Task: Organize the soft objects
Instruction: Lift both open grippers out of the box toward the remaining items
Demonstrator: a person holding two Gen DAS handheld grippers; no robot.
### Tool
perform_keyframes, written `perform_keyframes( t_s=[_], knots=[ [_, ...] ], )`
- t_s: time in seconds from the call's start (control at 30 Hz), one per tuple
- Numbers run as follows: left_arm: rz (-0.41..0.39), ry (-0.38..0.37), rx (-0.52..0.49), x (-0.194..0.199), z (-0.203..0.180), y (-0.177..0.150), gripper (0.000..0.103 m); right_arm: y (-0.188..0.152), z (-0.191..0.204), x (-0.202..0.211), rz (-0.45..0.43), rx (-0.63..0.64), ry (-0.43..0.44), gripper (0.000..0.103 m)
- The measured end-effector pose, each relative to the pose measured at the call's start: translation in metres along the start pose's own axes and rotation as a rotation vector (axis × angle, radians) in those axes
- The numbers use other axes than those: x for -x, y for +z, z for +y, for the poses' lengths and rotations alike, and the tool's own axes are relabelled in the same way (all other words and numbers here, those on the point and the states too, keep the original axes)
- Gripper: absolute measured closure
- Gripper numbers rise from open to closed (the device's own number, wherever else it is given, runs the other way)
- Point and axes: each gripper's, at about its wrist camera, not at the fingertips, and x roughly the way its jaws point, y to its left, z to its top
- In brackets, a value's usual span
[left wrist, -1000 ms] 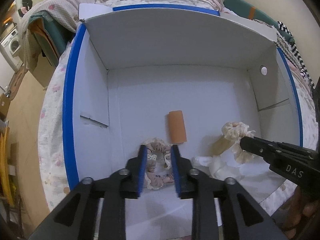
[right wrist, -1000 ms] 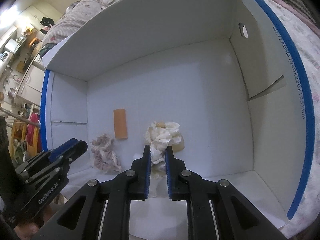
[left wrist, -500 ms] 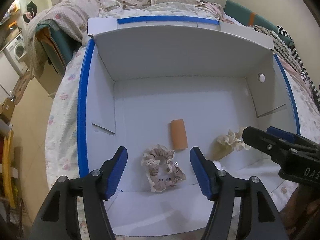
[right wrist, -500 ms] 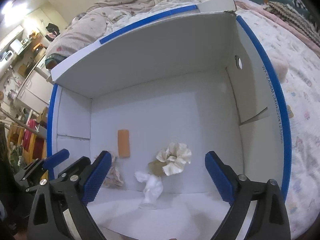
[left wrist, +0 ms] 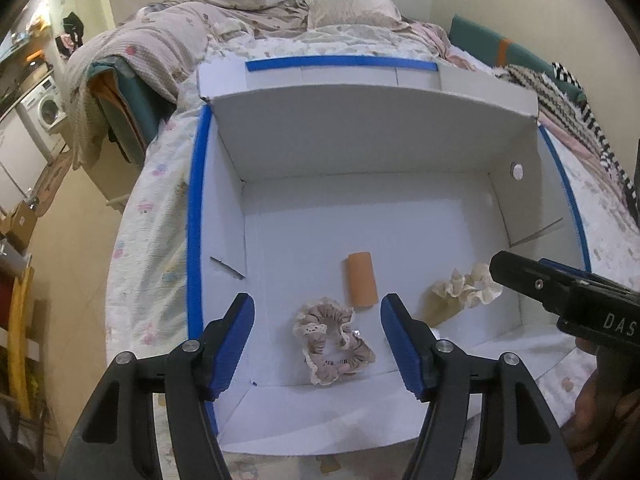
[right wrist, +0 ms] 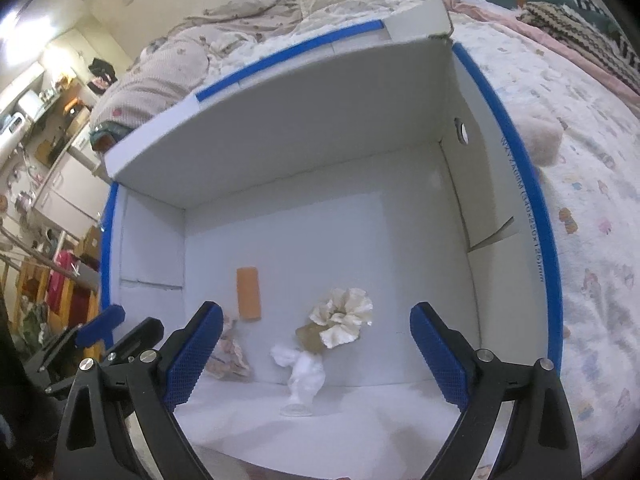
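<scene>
A white cardboard box (left wrist: 360, 148) with blue edges sits on a bed. On its floor lie a pink lace-trimmed scrunchie (left wrist: 332, 340), an orange roll (left wrist: 362, 280) and a cream scrunchie (left wrist: 468, 288). My left gripper (left wrist: 320, 344) is open and empty, above the box's near edge over the pink scrunchie. In the right wrist view the box (right wrist: 500, 184) holds the cream scrunchie (right wrist: 344, 320), a white cloth (right wrist: 302, 368), the orange roll (right wrist: 249, 294) and the pink scrunchie (right wrist: 230, 356). My right gripper (right wrist: 316, 356) is open and empty above them.
The bed has a patterned sheet (right wrist: 592, 208) around the box, with rumpled blankets and a pillow (left wrist: 352, 4) behind. A fluffy beige object (right wrist: 540, 140) lies on the sheet right of the box. Furniture and a washing machine (left wrist: 44, 108) stand at the left.
Both grippers opened, letting go of the pink scrunchie and the cream scrunchie with the white cloth on the box floor, and pulled back and up out of the box.
</scene>
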Motion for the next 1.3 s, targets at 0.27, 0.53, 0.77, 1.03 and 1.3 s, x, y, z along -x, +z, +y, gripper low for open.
perform_keyframes(
  t_s=[0.27,0.53,0.77,1.03,1.3],
  knots=[
    [-0.02,0.018,0.007,0.016,0.006,-0.01,0.04,-0.011,0.011,0.027,-0.076,0.029,0.05,0.0],
    [-0.074,0.067,0.004,0.037,0.015,-0.018,0.04,-0.016,0.022,0.05,-0.109,0.076,-0.035,0.0],
    [-0.067,0.061,0.002,0.047,0.02,-0.034,0.039,-0.035,0.014,0.062,-0.105,0.059,0.029,0.0],
    [-0.06,0.079,-0.019,0.055,0.021,-0.056,0.039,-0.058,0.001,0.072,-0.092,0.081,-0.002,0.0],
    [-0.02,0.087,-0.032,0.054,0.025,-0.082,0.039,-0.072,-0.018,0.075,-0.072,0.065,-0.025,0.0]
  ],
)
